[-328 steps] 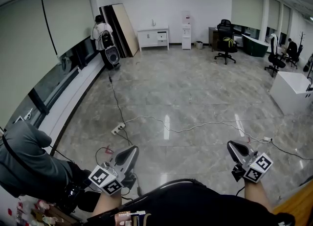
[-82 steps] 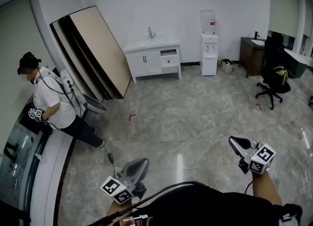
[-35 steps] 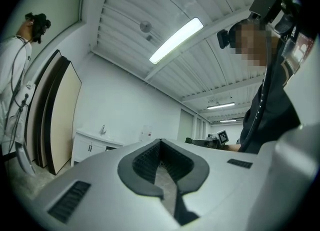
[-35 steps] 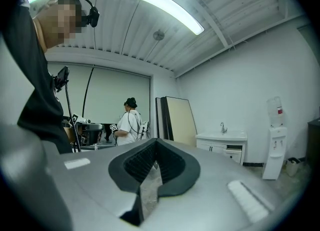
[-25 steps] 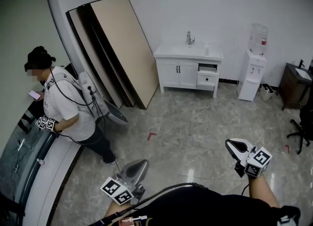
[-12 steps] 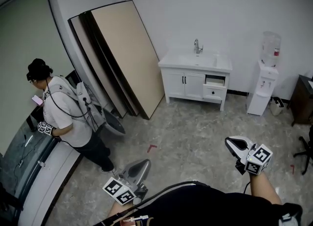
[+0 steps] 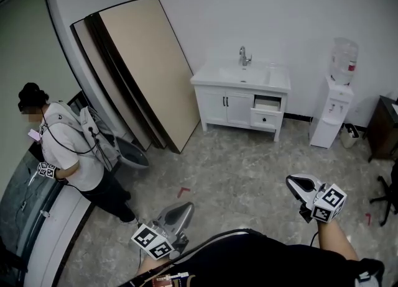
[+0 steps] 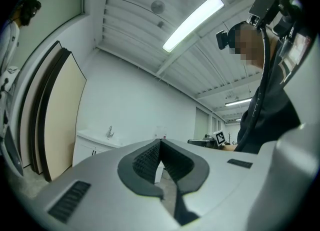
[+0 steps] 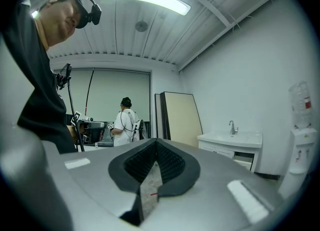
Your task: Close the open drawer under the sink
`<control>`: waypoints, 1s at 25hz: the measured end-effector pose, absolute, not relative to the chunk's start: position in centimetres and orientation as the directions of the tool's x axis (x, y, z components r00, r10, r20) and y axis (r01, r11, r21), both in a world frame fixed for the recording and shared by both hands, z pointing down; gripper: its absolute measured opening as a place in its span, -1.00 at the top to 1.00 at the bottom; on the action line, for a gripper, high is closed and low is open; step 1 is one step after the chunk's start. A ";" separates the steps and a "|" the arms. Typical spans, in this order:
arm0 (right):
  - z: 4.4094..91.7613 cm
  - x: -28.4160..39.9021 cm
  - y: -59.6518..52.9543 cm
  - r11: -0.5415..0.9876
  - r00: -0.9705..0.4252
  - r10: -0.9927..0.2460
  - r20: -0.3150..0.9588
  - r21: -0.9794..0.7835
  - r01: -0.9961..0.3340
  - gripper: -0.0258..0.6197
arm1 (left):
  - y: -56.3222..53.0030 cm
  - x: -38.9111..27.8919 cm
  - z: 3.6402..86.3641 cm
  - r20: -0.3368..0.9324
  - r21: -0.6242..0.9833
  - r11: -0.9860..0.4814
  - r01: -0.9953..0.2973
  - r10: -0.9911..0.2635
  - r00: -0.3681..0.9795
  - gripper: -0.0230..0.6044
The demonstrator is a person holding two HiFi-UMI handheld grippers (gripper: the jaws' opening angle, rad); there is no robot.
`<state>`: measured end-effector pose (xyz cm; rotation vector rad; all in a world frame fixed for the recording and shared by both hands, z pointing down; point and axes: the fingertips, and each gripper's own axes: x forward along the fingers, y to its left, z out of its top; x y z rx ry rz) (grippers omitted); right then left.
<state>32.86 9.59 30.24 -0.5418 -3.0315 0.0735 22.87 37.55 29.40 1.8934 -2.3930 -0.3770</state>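
Two clenched, empty grey tools: left gripper (image 7: 185, 206), right gripper (image 7: 292, 182).
You are facing a white sink cabinet (image 7: 215, 107) with its right-edge drawer (image 7: 266, 118) open.

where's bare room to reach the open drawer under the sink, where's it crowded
Bare floor before the sink cabinet, between the leaning boards and the water cooler; the open drawer faces it. Crowded at left: boards and a person.

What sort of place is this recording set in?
Likely an office or lab space: a sink cabinet against a bare wall, a water dispenser beside it, large boards leaning nearby.
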 end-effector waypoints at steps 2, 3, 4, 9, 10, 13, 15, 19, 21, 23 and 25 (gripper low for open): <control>30.8 31.2 9.1 0.942 -0.941 0.332 0.059 -0.065 0.328 0.92 | 37.1 20.8 29.8 -0.105 0.238 0.201 -0.950 -0.967 -0.231 0.93; 31.1 30.2 9.1 0.945 -0.944 0.325 0.062 -0.067 0.321 0.92 | 37.0 19.6 30.0 -0.108 0.242 0.193 -0.951 -0.969 -0.224 0.93; 31.3 29.2 9.2 0.947 -0.946 0.319 0.064 -0.065 0.315 0.92 | 36.9 18.4 30.3 -0.111 0.243 0.184 -0.952 -0.970 -0.215 0.93; 31.0 22.6 10.2 0.960 -0.959 0.277 0.052 -0.049 0.275 0.92 | 37.2 10.8 30.9 -0.120 0.240 0.138 -0.961 -0.978 -0.171 0.93; 30.9 21.2 10.8 0.962 -0.961 0.272 0.050 -0.049 0.270 0.92 | 37.4 9.1 30.9 -0.116 0.243 0.129 -0.961 -0.980 -0.161 0.93; 29.9 16.9 12.4 0.968 -0.968 0.249 0.041 -0.035 0.248 0.92 | 38.4 4.2 30.2 -0.110 0.219 0.095 -0.971 -0.987 -0.121 0.93; 29.2 13.8 13.0 0.973 -0.973 0.228 0.021 -0.038 0.227 0.92 | 39.0 0.7 29.5 -0.115 0.202 0.080 -0.976 -0.988 -0.105 0.93; 29.1 8.2 14.6 0.975 -0.975 0.218 0.029 -0.043 0.217 0.92 | 40.4 -5.4 29.0 -0.117 0.202 0.074 -0.977 -0.988 -0.099 0.93; 29.2 5.9 15.2 0.976 -0.977 0.213 0.031 -0.051 0.211 0.92 | 41.0 -8.0 29.1 -0.108 0.208 0.074 -0.975 -0.989 -0.098 0.93; 29.6 3.8 15.5 0.976 -0.976 0.215 0.041 -0.055 0.213 0.92 | 41.5 -10.2 29.6 -0.101 0.219 0.081 -0.972 -0.989 -0.105 0.93; 30.2 2.0 15.7 0.975 -0.974 0.220 0.061 -0.052 0.217 0.92 | 41.7 -12.1 30.1 -0.102 0.235 0.089 -0.968 -0.988 -0.116 0.93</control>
